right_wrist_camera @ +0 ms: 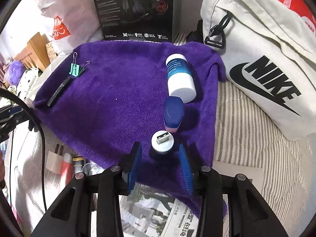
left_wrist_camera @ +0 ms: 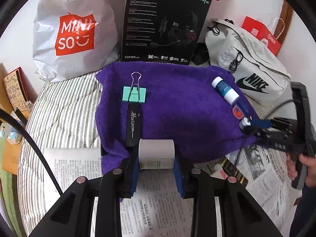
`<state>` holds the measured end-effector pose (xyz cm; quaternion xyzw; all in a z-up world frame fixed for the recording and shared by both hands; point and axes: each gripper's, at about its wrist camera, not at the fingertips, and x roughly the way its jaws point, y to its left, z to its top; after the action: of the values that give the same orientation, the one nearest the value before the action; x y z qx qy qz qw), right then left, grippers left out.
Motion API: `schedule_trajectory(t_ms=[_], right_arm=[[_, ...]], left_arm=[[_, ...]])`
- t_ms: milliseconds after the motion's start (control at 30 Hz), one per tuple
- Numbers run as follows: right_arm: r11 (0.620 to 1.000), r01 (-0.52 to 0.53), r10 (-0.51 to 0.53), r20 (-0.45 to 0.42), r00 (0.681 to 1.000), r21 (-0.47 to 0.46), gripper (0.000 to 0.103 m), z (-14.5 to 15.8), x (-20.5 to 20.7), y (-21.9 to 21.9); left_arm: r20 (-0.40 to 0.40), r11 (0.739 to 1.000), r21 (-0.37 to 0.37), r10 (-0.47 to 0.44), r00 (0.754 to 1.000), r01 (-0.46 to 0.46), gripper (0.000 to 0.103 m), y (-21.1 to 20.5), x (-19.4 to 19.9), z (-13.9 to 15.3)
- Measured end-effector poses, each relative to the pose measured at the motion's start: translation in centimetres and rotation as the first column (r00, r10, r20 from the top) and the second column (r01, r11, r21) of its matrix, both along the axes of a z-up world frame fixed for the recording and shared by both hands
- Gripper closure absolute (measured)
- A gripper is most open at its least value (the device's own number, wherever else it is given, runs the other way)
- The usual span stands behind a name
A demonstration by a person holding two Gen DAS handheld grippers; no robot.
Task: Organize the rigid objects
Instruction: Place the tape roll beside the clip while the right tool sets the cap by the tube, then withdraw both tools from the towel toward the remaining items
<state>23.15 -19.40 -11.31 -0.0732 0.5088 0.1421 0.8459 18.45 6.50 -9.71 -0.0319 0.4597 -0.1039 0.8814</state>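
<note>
The left gripper points steeply down over the near edge of the purple towel, its blue pads clenched on a white paper roll that lies crosswise between them. Just beyond the roll, a black clip-like bar with silver script lies lengthwise on the towel, and past that a mint-green binder clip with its wire handle pointing away.

The right gripper also tilts steeply down over the towel's near right part. Its jaws stand released, the blue pads clear on both sides of a small white USB plug that stands on end on the towel, metal connector facing up. In the left view a hand grips the right tool's handle at the frame's right edge.

Just behind the plug stands a blue-capped pink item, and touching it farther back lies a white and blue bottle on its side.

The towel rests on a grey-striped bedsheet, with newspaper spread under its near edge. At the back stand a white Miniso bag, a black headset box, a pale Nike bag and a red paper bag.
</note>
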Motion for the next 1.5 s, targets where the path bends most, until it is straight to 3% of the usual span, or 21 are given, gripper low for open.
schedule_trajectory(t_ms=[333, 400, 733, 967, 1133, 1233, 1300, 1500], right_arm=[[0.995, -0.003, -0.003, 0.059, 0.998, 0.1, 0.046, 1.8, -2.6, -1.5], [0.995, -0.005, -0.002, 0.067, 0.998, 0.101, 0.039, 1.9, -3.1, -1.7], [0.982, 0.03, -0.046, 0.087, 0.995, 0.186, 0.039, 2.6, -4.3, -3.4], [0.982, 0.06, -0.071, 0.057, 0.996, 0.178, 0.039, 1.7, -4.5, -4.2], [0.98, 0.057, -0.07, 0.064, 0.995, 0.188, 0.039, 2.0, -5.1, -4.2], [0.981, 0.05, -0.065, 0.074, 0.995, 0.19, 0.039, 2.4, -5.6, -4.1], [0.98, 0.043, -0.06, 0.079, 0.995, 0.193, 0.039, 2.7, -6.2, -4.0], [0.981, 0.007, -0.022, 0.076, 0.997, 0.194, 0.039, 2.6, -8.1, -2.8]], left_arm=[[-0.002, 1.0, -0.006, 0.004, 1.0, -0.004, 0.074, -1.3, 4.4, -0.5], [-0.012, 1.0, -0.004, 0.003, 1.0, -0.004, 0.074, -1.6, 5.4, -1.1], [-0.043, 0.996, 0.086, -0.002, 0.999, 0.006, 0.074, -3.5, 9.4, -3.7], [-0.033, 0.985, 0.171, -0.014, 0.999, 0.019, 0.073, -4.8, 10.4, -4.1], [-0.02, 0.987, 0.164, -0.005, 1.0, 0.008, 0.073, -4.7, 10.0, -4.2], [-0.029, 0.988, 0.152, -0.013, 0.999, 0.017, 0.063, -4.6, 10.0, -4.0], [-0.037, 0.991, 0.134, -0.024, 0.999, 0.028, 0.048, -4.6, 9.5, -3.8], [-0.05, 0.995, 0.102, 0.026, 0.998, -0.02, 0.048, -3.6, 7.0, -2.6]])
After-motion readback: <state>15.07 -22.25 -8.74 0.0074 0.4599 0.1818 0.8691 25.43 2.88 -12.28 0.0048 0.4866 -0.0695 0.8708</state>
